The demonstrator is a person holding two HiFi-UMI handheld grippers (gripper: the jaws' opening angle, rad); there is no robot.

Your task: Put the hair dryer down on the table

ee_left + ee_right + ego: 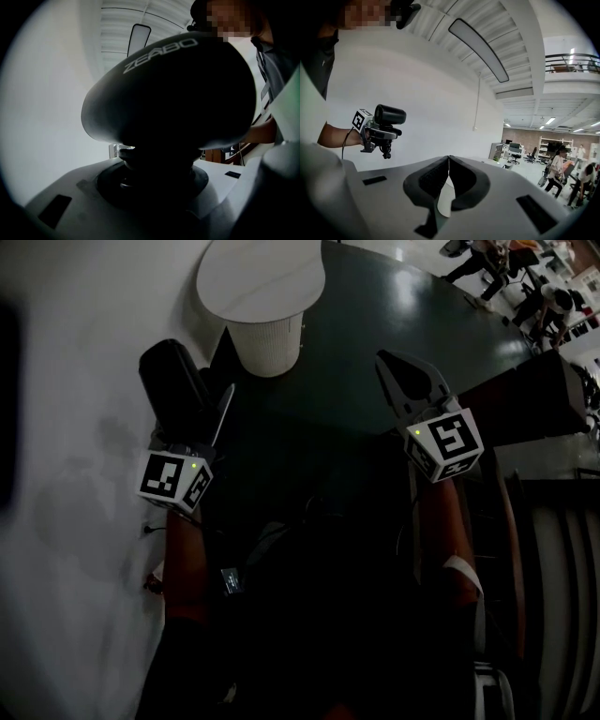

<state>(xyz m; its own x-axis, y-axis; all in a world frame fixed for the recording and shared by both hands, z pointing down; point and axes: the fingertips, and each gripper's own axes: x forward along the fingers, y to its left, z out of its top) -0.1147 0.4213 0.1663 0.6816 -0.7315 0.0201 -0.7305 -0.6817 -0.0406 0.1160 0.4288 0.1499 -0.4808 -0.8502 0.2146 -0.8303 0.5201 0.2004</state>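
A black hair dryer point(172, 381) with white lettering on its body point(168, 89) is held up in the air, its handle between the jaws of my left gripper point(194, 424), which is shut on it. In the left gripper view the dryer fills most of the picture and hides the jaws' tips point(154, 174). The right gripper view shows that same left gripper and dryer point(389, 115) raised in front of a white wall. My right gripper point(388, 365) point(448, 160) hangs to the right, shut, with nothing between its pads. The round white table point(262, 277) stands just beyond the dryer.
The table has a ribbed white base point(269, 341) on a dark green floor point(394, 315). A white wall point(75, 381) runs along the left. Dark furniture point(534, 399) stands at the right, and people point(553, 298) are working in the far right background.
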